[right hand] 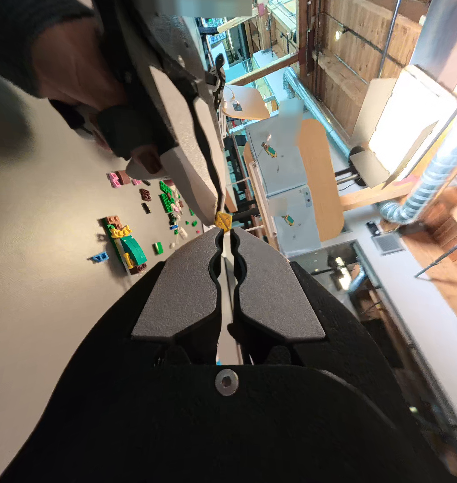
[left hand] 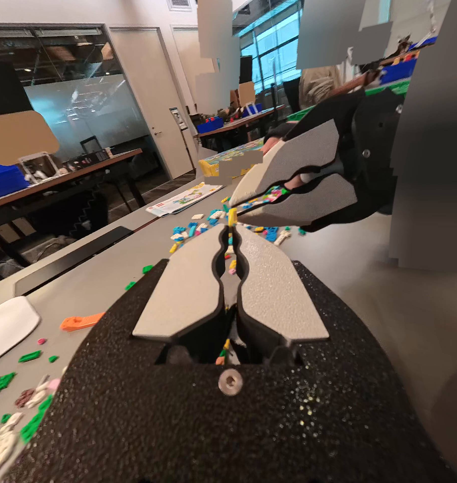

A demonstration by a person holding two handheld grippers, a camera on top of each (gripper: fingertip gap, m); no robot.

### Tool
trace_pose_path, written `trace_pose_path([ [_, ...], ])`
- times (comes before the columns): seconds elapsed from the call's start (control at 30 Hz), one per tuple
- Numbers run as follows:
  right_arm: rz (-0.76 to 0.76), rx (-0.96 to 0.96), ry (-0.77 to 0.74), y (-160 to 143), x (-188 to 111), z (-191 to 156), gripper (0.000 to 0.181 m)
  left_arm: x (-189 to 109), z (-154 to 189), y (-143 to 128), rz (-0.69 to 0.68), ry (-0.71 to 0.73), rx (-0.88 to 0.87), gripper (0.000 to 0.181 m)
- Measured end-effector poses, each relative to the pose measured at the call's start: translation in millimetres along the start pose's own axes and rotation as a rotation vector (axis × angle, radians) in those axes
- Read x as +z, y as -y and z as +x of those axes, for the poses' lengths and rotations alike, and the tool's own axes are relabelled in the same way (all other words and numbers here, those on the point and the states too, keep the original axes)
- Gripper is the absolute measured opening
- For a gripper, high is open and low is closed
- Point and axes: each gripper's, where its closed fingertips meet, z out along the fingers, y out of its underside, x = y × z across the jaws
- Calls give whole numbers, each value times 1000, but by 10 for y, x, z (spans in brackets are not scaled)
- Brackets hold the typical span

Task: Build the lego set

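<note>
Left gripper [left hand: 230,230], grey fingers on a black textured body, pinched nearly closed on a small yellow lego plate [left hand: 232,216], held edge-on at the very tips, above the grey tabletop [left hand: 154,251]. Right gripper [left hand: 235,209], of the same grey-and-black make, coming in from the right of the left wrist view, tips narrowed and meeting that yellow plate at its side; whether clamped on it or only touching, cannot tell.

From the right wrist view: right gripper [right hand: 227,232] with a thin gap between the fingers, tips right against the small yellow lego plate [right hand: 223,221], shown here flat-on with its studs visible. Left gripper [right hand: 218,209] reaching down from the upper left, closed on the plate's far edge, a person's hand [right hand: 73,70] and dark sleeve behind it.

Scattered over the tabletop beyond the tips, in the left wrist view: loose lego pieces in blue, white, yellow and pink [left hand: 193,230]. Farther back, an open instruction booklet [left hand: 185,200] and a yellow lego box [left hand: 214,164]. Near left, an orange brick separator tool [left hand: 78,321], plus green lego bits [left hand: 30,356] and a white sheet [left hand: 7,324].

In the right wrist view, resting on the grey tabletop [right hand: 39,235], well apart from the grippers: a partly built lego model in green, teal, brown and yellow [right hand: 125,245], a small blue lego piece [right hand: 99,257] just beside it, and a cluster of pink, brown and green loose bricks [right hand: 164,196] farther along.
</note>
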Motion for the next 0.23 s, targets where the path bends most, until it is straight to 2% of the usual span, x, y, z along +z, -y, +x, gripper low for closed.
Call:
trace_pose_path([
  [0.1,-83,276,17,-190,19,49,7,-11,-125,-64,-75,122,152,2],
  [0.17,-111,579,74,-263,22,31,9,-31,-210,-108,-142,220,326,2],
  [0.23,-50,914,202,-158,16,-44,11,-36,-245,-129,-190,293,498,2],
])
